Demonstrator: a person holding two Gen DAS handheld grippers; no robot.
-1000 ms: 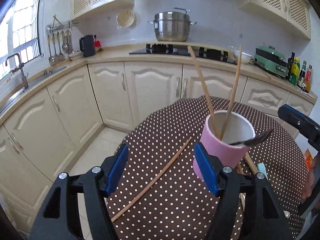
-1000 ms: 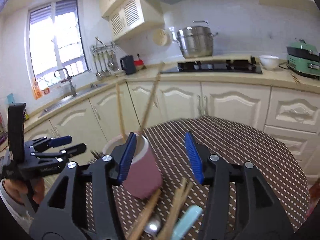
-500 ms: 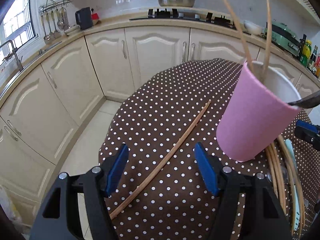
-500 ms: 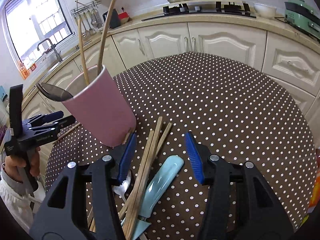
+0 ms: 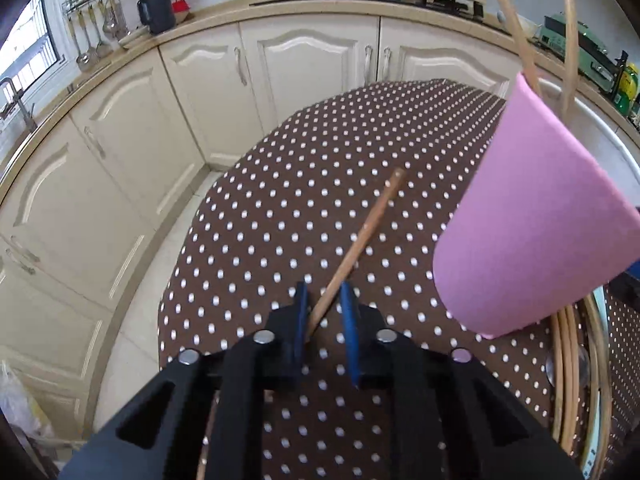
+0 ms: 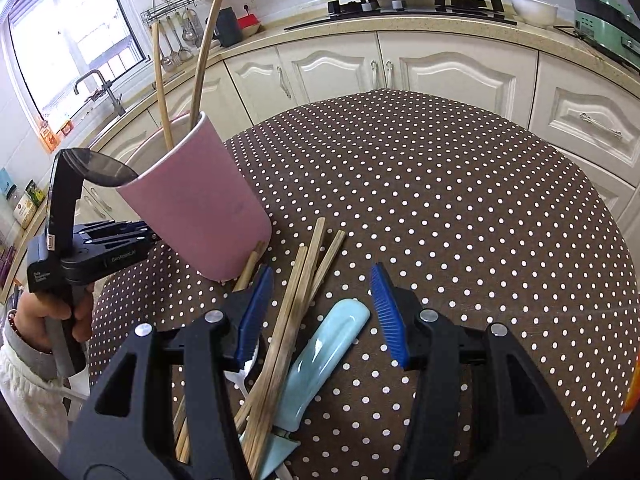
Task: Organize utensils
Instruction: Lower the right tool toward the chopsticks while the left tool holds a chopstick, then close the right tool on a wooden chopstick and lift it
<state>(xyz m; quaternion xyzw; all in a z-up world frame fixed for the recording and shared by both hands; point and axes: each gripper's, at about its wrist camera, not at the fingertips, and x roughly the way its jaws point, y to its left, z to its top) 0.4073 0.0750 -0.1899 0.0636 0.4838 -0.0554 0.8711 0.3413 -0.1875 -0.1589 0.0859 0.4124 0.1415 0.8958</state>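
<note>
Your left hand-held gripper (image 5: 325, 312) is closing its blue jaws on a lone chopstick (image 5: 360, 242) lying on the dotted tabletop (image 5: 280, 208), the stick running between them; whether the pads already press it, you cannot tell; its near end lies close to the tabletop's rounded edge, with floor tiles just beyond. Your right hand-held gripper (image 6: 320, 312) stands half open, holding nothing, over a bundle of chopsticks (image 6: 296, 300) and a pale blue ceramic spoon (image 6: 324, 356); the pink cup (image 6: 196, 208) stands just beside them, holding two chopsticks and a dark spoon (image 6: 100, 168). White lettering on the left hand-held gripper's body is too small to read; the tabletop's right half lies bare.
</note>
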